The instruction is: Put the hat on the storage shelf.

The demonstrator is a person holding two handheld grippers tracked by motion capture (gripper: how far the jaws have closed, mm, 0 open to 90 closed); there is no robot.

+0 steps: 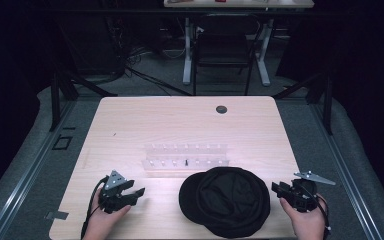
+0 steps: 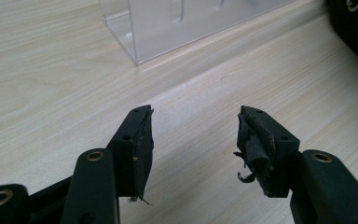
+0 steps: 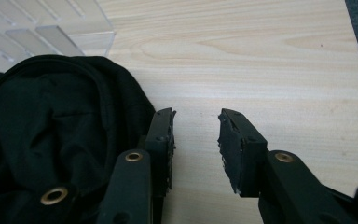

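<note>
The black cap (image 1: 225, 201), near centre, looks soft, light and floppy, best pinched at its rim, while the left gripper (image 1: 130, 192) and right gripper (image 1: 280, 190) flank it, both spread and empty.

One black hat (image 1: 226, 201), one clear rack (image 1: 185, 155) and two claws, left claw (image 1: 136, 193) and right claw (image 1: 277, 189), are counted on one surface (image 1: 130, 125).

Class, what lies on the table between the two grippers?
In the high view, a black cap lies between the left gripper and right gripper.
</note>
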